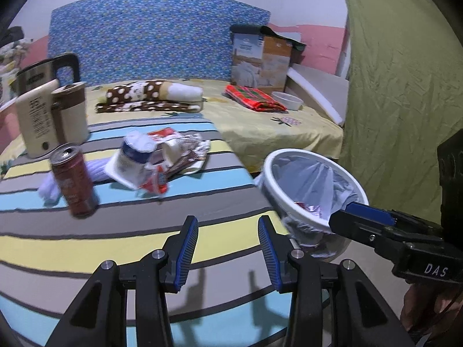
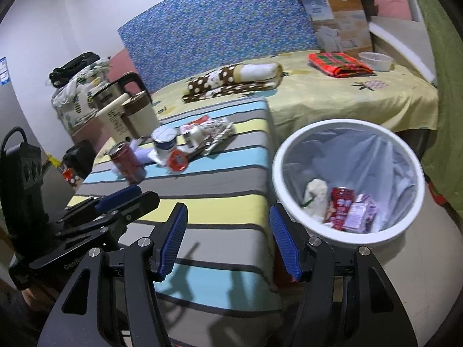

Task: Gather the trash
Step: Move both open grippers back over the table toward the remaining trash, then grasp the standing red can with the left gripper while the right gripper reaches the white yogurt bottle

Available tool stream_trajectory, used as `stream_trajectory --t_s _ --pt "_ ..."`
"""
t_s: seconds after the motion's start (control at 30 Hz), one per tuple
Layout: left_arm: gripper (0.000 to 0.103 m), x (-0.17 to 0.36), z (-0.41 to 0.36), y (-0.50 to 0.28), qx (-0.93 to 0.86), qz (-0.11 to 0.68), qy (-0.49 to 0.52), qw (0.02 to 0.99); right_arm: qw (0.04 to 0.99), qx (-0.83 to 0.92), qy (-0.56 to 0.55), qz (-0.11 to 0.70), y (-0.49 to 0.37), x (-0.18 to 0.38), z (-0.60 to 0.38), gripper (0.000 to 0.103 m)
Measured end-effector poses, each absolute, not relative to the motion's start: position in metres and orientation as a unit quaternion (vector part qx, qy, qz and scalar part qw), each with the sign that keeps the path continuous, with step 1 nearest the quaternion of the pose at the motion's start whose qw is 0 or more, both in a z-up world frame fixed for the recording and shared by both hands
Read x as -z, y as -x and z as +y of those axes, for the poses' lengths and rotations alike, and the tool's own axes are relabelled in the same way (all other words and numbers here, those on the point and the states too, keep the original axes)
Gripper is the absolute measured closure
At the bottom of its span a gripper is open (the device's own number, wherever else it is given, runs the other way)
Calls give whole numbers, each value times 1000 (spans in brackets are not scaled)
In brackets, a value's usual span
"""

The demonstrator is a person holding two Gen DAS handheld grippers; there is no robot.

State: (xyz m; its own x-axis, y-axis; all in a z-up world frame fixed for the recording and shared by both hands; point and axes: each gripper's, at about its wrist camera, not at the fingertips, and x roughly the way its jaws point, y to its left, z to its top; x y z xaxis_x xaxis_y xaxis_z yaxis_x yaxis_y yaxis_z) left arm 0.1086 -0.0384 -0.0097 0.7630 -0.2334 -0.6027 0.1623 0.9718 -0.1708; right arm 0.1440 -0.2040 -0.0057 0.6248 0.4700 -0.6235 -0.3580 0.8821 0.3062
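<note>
On the striped cover (image 1: 86, 248) stands a red drink can (image 1: 73, 179) (image 2: 127, 163). Right of it lies a pile of trash: a white-and-blue cup (image 1: 133, 156) (image 2: 165, 143), a red lid (image 1: 157, 183) (image 2: 178, 160) and crumpled wrappers (image 1: 188, 150) (image 2: 214, 133). A white bin (image 1: 276, 196) (image 2: 277, 179) with a clear liner stands right of the cover and holds a red can (image 2: 341, 202), a purple carton (image 2: 358, 211) and crumpled paper (image 2: 317, 193). My left gripper (image 1: 228, 225) (image 2: 144, 193) hovers open over the cover, short of the pile. My right gripper (image 2: 228, 214) (image 1: 347, 214) is open beside the bin's near rim. Neither holds anything.
A cream jug (image 1: 49, 121) and a steel kettle (image 1: 37, 72) stand behind the can. On the yellow bedsheet (image 1: 260, 133) lie a polka-dot blanket (image 1: 150, 95), a red plaid cloth (image 1: 254, 98), a white bowl (image 1: 288, 99) and a cardboard box (image 1: 260, 60). A green curtain (image 1: 390, 86) hangs at right.
</note>
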Motion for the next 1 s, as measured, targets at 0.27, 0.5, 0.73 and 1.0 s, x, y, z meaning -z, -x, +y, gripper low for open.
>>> stream_trajectory --t_s 0.27,0.5,0.73,1.0 --pt "60 11 -1 -97 64 325 71 941 887 -265 -69 372 -145 6 -174 42" --pt "60 13 37 -100 23 325 85 942 881 -284 -55 375 -153 6 -148 42" --pt "58 15 70 -118 -18 326 89 941 875 -297 -48 380 -165 7 -132 42" --pt "51 19 95 -151 -44 324 83 941 871 -298 -50 387 -183 9 -115 42"
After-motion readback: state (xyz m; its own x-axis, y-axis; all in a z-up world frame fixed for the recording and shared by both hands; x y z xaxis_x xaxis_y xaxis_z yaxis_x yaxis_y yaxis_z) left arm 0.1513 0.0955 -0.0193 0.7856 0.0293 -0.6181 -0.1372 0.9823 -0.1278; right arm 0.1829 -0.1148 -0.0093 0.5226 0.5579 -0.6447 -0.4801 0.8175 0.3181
